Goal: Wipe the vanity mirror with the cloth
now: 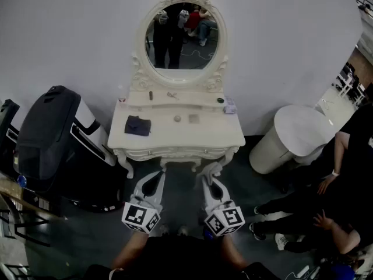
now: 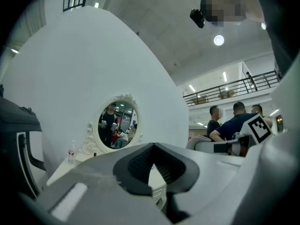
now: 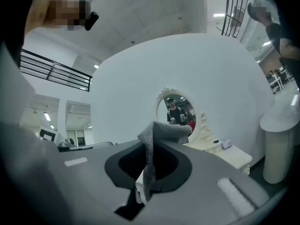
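Short of the vanity table (image 1: 192, 136), low by its legs, both tongs sit well apart from the glass. On the table's left part lies a dark folded cloth (image 1: 137, 125), with nothing touching it. The left gripper (image 2: 152, 146) is clenched on nothing. Further right, the right gripper (image 3: 151, 142) pinches a grey cloth (image 3: 161, 131) (its top flops to one side). Above the table's back edge the vanity mirror (image 1: 180, 35) is not yet reached, so by my reading the cloth is in hand and all the wiping is left
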Demonstrator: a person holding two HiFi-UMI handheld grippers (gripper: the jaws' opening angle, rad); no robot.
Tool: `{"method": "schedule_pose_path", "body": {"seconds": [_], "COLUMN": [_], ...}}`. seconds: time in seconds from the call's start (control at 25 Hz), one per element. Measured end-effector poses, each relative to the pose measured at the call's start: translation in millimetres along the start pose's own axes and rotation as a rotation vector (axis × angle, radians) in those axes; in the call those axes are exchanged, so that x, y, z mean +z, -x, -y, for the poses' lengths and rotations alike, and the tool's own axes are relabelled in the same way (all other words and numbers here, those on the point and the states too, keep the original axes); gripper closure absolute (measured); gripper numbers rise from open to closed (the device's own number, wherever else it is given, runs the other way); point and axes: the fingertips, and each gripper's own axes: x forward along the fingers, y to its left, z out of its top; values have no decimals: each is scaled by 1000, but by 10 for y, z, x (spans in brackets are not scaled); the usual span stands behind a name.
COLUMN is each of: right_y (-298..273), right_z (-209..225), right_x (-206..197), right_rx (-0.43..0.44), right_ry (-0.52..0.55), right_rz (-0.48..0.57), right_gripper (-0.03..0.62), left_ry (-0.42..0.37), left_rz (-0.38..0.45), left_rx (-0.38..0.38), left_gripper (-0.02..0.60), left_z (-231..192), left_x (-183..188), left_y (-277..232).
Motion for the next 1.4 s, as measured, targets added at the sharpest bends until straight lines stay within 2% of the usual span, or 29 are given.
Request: {"method": "schedule_pose_path", "body": {"seconds": [0.4,0.88,1.12,1.4], "right_y": [55,37,-165,-639], "right_z": [126,482,682,908], "right_x": [10,64,75,41], "right_rx": [14,21,17,-6], "right_ry": [-22,-47,-56,-52], "right_rz": [-5,6,-2,-6], "right_gripper": [577,577,577,577], "left_ry": [12,11,18,40], "left_rz": [0,-2,-12,-13], "left_rx": [22,67,77,38], "left_gripper": [589,589,588,589], "left_z": [96,131,51,-253], "left_x": [-50,-57,-135,-219], "left_y": [-53,-266,-515,-986]}}
